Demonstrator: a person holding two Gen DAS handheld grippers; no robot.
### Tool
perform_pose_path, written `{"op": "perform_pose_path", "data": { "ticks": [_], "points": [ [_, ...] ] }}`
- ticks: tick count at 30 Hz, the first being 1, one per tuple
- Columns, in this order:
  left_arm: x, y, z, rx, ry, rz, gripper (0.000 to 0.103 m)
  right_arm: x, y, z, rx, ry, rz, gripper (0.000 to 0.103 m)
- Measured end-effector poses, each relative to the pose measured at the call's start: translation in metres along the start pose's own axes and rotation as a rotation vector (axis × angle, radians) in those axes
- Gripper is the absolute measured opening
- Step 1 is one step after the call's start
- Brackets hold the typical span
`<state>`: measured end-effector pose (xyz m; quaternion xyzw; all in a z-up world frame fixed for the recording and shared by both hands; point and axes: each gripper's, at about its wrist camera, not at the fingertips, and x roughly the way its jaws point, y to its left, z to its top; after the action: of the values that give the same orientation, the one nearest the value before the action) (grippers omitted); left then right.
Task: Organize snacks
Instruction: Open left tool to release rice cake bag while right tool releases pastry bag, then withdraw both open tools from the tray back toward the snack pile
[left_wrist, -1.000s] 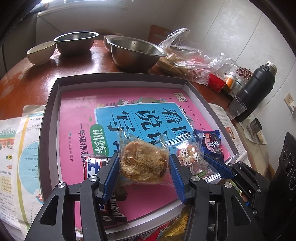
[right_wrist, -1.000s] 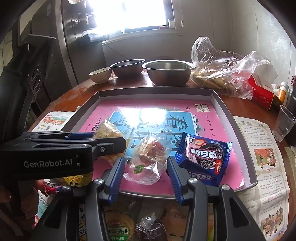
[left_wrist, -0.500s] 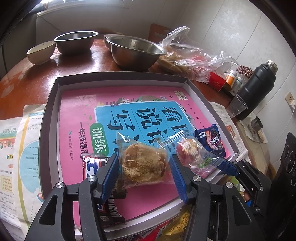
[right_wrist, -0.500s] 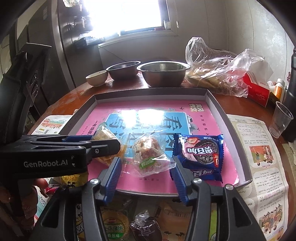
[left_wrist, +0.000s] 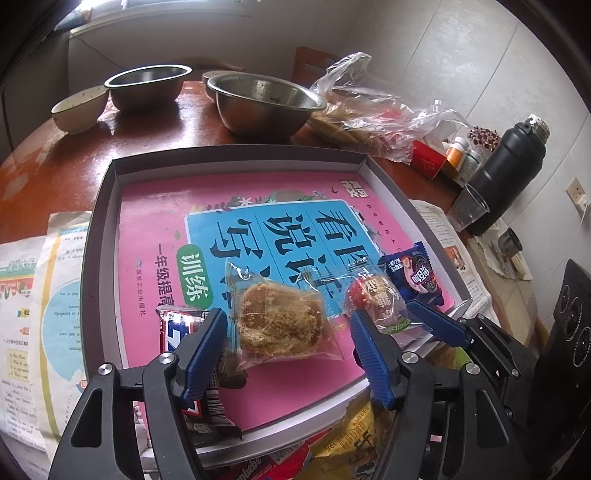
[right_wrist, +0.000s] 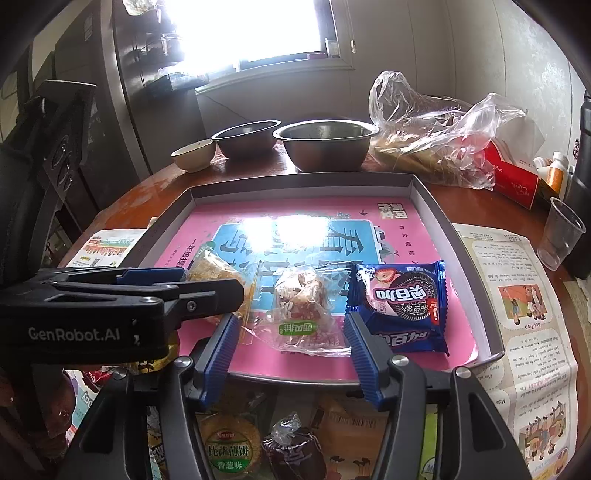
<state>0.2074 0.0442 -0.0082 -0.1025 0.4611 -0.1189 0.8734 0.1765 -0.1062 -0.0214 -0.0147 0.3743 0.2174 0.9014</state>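
A grey tray (left_wrist: 99, 258) with a pink printed liner holds the snacks. A brown crumbly cake in a clear wrapper (left_wrist: 280, 325) lies between the fingers of my left gripper (left_wrist: 286, 336), whose jaws are opening and not pressing it. Under its left finger lies a dark bar pack (left_wrist: 177, 332). A red-brown snack in a clear wrapper (right_wrist: 301, 295) lies on the liner between the fingers of my right gripper (right_wrist: 291, 336), also opening, with gaps on both sides. A blue cookie pack (right_wrist: 402, 302) rests just right of it.
Two steel bowls (left_wrist: 262, 99), a small ceramic bowl (left_wrist: 79, 109) and a clear plastic bag (right_wrist: 436, 140) stand behind the tray. A black flask (left_wrist: 506, 173) and plastic cup (right_wrist: 561, 236) are at the right. Several loose snack packs (right_wrist: 229, 446) lie before the tray's front edge on newspaper (right_wrist: 517, 314).
Both grippers' jaws have spread wider. The brown cake and the red-brown snack are let go and now lie flat on the liner; the red-brown snack has settled further into the tray.
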Motion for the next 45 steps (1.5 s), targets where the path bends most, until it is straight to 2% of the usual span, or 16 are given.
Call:
{"op": "perform_pose_path", "data": {
  "ticks": [16,25,28,45],
  "points": [
    [-0.012,-0.002,-0.001,0.004,-0.018,0.021,0.076,-0.003,-0.007,-0.001,0.031,-0.009,-0.017,0.064],
    [-0.02,0.0,0.0,-0.015,-0.031,0.005,0.076,-0.009,-0.01,-0.001,0.05,-0.025,-0.02,0.066],
    [-0.026,0.002,0.001,-0.024,-0.044,-0.001,0.076,-0.012,-0.014,-0.001,0.06,-0.029,-0.025,0.069],
    [-0.054,-0.007,-0.002,-0.004,-0.113,0.015,0.076,-0.035,-0.021,0.003,0.083,-0.077,-0.028,0.069]
  ]
}}
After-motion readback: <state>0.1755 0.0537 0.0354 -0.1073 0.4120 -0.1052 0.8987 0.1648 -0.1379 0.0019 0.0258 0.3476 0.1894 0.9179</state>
